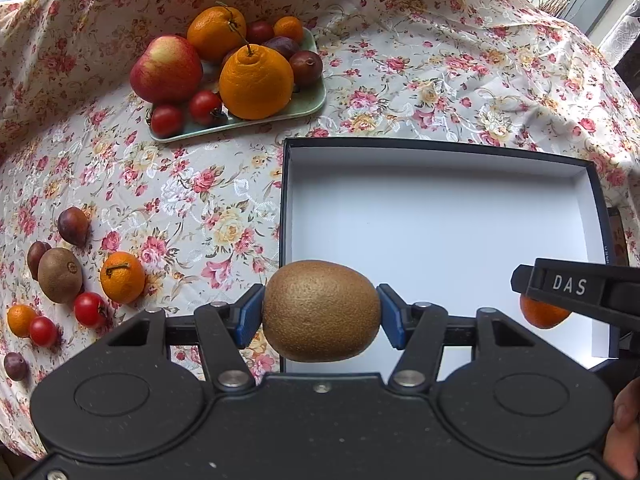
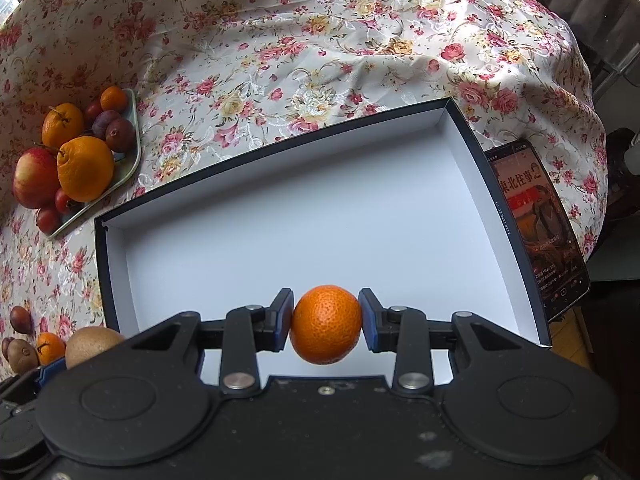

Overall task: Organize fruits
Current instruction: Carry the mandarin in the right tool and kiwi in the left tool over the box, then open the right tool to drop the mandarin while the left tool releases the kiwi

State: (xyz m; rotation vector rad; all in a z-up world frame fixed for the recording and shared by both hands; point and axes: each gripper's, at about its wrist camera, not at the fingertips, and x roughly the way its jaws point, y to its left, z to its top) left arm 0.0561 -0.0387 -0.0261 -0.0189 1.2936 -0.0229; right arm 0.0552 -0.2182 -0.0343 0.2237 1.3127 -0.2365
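Note:
My left gripper (image 1: 320, 314) is shut on a brown kiwi (image 1: 321, 311) and holds it over the near left edge of the white box (image 1: 440, 216). My right gripper (image 2: 325, 324) is shut on a small mandarin (image 2: 326, 324) above the near part of the box (image 2: 320, 216); that mandarin also shows in the left wrist view (image 1: 542, 314). The held kiwi shows at the left in the right wrist view (image 2: 93, 343). Nothing lies on the box's white floor.
A green tray (image 1: 308, 110) at the back left holds an apple (image 1: 166, 69), oranges, plums and tomatoes. Loose fruit lies at the left: a kiwi (image 1: 60, 275), a mandarin (image 1: 122, 277), tomatoes, plums. A phone (image 2: 536, 232) lies right of the box.

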